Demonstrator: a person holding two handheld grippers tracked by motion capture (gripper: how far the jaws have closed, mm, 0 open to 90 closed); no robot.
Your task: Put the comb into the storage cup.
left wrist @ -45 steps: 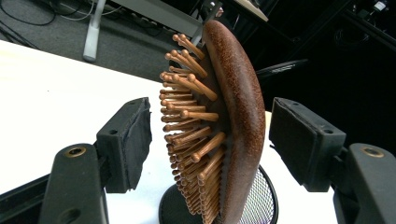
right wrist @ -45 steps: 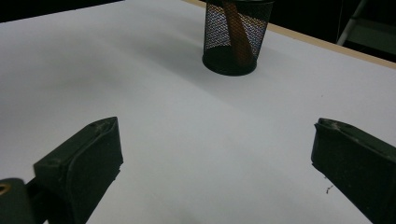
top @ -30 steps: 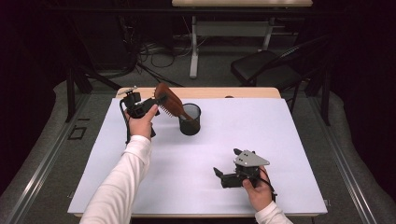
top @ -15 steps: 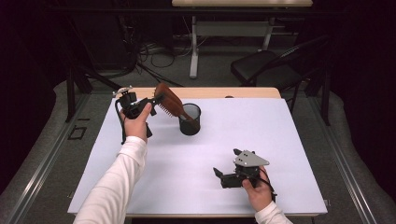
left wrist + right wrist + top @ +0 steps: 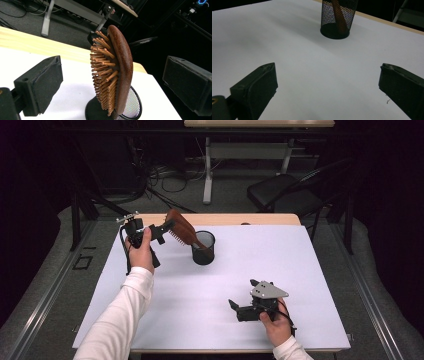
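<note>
A brown wooden hairbrush [image 5: 180, 227] stands handle-down in a black mesh cup [image 5: 203, 249] at the back of the white table, with its head leaning left. My left gripper [image 5: 165, 227] sits just left of the head. Its jaws have just been opening. In the left gripper view the brush [image 5: 121, 67] stands between the two black pads [image 5: 41, 83] with a gap on each side, above the cup [image 5: 132, 107]. My right gripper [image 5: 235, 309] rests open near the front edge, holding nothing. The right gripper view looks between its open jaws [image 5: 327, 92] at the cup [image 5: 337, 17].
The white table top [image 5: 280, 265] has a wooden strip along its far edge [image 5: 260, 219]. Beyond it are a dark chair [image 5: 285, 195], a desk leg [image 5: 207, 170] and floor cables [image 5: 165, 172].
The left jaws have spread apart and let go of the brush head, and the hand has drifted a little left. The brush stays leaning in the cup. The right gripper has not moved.
</note>
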